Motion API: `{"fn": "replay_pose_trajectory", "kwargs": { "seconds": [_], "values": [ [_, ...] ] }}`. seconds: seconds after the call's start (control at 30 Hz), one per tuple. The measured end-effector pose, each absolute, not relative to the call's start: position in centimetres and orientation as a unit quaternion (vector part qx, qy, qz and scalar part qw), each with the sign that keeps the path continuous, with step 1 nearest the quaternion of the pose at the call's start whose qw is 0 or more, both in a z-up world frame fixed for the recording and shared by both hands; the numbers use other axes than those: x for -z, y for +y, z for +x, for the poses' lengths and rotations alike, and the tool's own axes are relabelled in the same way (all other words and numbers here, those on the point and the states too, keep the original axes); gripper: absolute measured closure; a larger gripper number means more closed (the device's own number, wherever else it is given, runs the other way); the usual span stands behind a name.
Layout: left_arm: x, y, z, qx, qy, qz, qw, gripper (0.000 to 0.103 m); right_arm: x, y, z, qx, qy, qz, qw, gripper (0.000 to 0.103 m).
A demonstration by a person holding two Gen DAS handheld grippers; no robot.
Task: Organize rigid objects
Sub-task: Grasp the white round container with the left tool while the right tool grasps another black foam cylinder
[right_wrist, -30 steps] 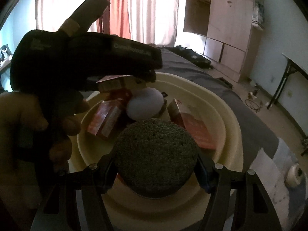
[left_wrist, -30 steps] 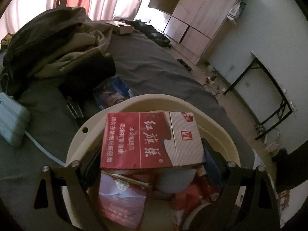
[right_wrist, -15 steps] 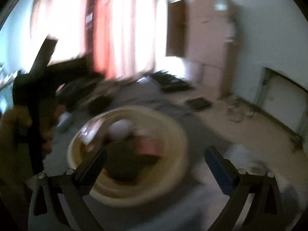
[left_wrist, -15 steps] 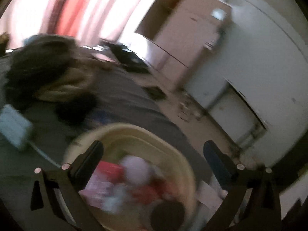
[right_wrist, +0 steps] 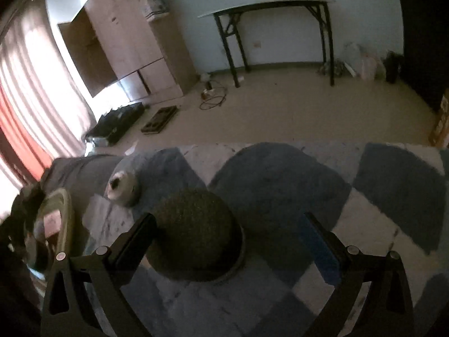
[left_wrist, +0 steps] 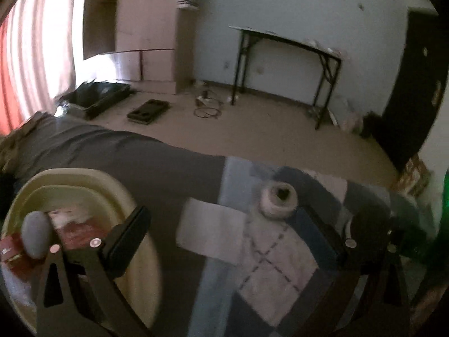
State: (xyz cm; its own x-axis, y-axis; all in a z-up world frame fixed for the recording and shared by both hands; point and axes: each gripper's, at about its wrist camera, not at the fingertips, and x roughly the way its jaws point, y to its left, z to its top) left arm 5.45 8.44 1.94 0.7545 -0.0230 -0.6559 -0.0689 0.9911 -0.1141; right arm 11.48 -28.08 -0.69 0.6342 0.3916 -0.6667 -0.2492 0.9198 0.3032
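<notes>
While its two black fingers stand spread wide at the bottom of the right wrist view, the right gripper [right_wrist: 227, 233] clamps nothing; the rough, dark green dome-shaped object [right_wrist: 196, 233] sits between them on the blanket [right_wrist: 393, 174], its left side right against the left finger [right_wrist: 137, 238] and clear of the right one, whose inner face carries a blue pad. That blanket is a soft, fuzzy patchwork of blue and pale squares. Up and left of the dome lies a white roll of tape [right_wrist: 120, 188] with a dark hollow centre. At the left edge a sliver of the cream basin [right_wrist: 66, 219] shows, its contents too blurred to name.

Seen from the left wrist, the left gripper [left_wrist: 227, 224] is likewise wide open and empty, hovering over the checked blanket [left_wrist: 269, 280]. The same tape roll [left_wrist: 277, 199], round and squat, rests just above the gap between the fingers. At lower left the smooth, round plastic basin [left_wrist: 140, 280] holds red cardboard boxes [left_wrist: 75, 233] and a grey egg-shaped object [left_wrist: 36, 236]. A dark grey bedsheet [left_wrist: 126, 163] stretches across the middle. Beyond, in the upper half, lie a bare floor, a black-legged folding table [left_wrist: 289, 42] and a wooden wardrobe [left_wrist: 146, 28].
</notes>
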Motion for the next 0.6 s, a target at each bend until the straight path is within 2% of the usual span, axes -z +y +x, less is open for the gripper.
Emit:
{"fn": "replay_pose_trajectory", "kwargs": {
  "seconds": [0.13,0.27,0.47,0.6],
  "values": [
    [0.0,6.5,6.5,-0.003,0.354,-0.026,0.935,0.000,-0.2,-27.7,11.1,-0.199,0.390,0.100,0.894,0.000],
    [2.0,5.5,7.8,-0.010,0.350,0.018,0.937,0.000,1.0,-24.8,12.1,-0.184,0.405,0.045,0.895,0.000],
    [2.1,4.2,8.2,0.030,0.335,0.029,0.941,0.000,0.9,-24.8,12.9,-0.188,0.416,0.039,0.889,0.000],
    [3.1,2.7,9.3,0.041,0.364,0.055,0.929,0.000,1.0,-24.5,12.7,-0.181,0.411,0.033,0.893,0.000]
  ]
}}
